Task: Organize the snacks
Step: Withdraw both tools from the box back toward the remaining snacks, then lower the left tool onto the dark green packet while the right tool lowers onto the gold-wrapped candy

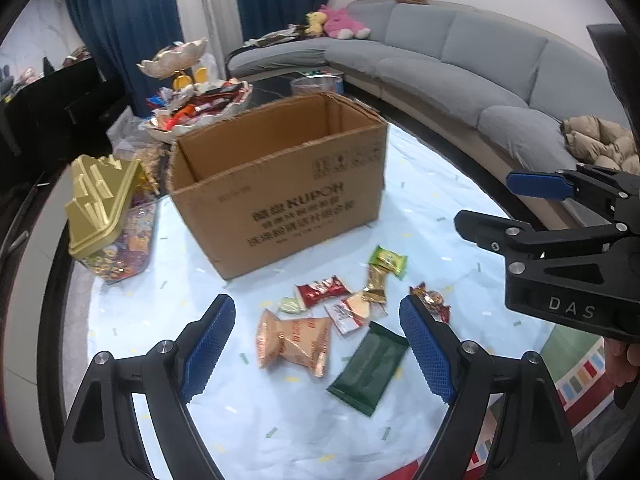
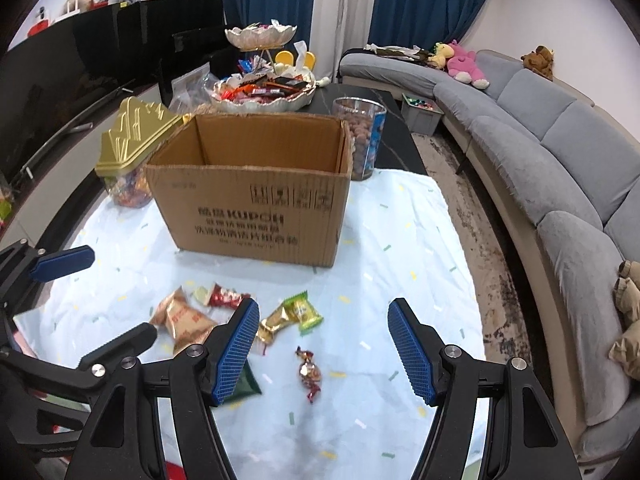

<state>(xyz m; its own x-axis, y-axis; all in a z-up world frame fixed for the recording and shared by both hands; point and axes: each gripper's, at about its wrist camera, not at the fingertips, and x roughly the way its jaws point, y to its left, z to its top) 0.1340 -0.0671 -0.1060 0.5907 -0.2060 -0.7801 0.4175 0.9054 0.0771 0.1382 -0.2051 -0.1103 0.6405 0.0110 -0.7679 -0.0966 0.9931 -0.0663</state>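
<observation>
On the left edge of the table, which wears a pale blue cloth with confetti specks, stands a clear jar of sweets under a gold peaked lid. Just right of it, toward the far side of the cloth, sits an open cardboard box with dark print on its near wall; what lies inside cannot be seen. Behind the box a tiered shell-shaped dish is heaped with wrapped snacks, and at the box's far right corner stands a clear tub of brown nuts.

The loose snacks lie together on the near half of the cloth, in front of the box. Going left to right in the left wrist view: a crinkled pink-gold packet, a small pale green sweet, a red packet, a red-and-white packet, a dark green flat packet (the nearest of the lot), a gold wrapper touching a bright green packet, and a twisted candy off by itself on the right.

The left gripper hangs over the pink-gold and dark green packets, jaws wide apart and holding nothing. The right gripper hangs above the twisted candy, jaws likewise apart and empty. A grey sofa curves along the table's right side.
</observation>
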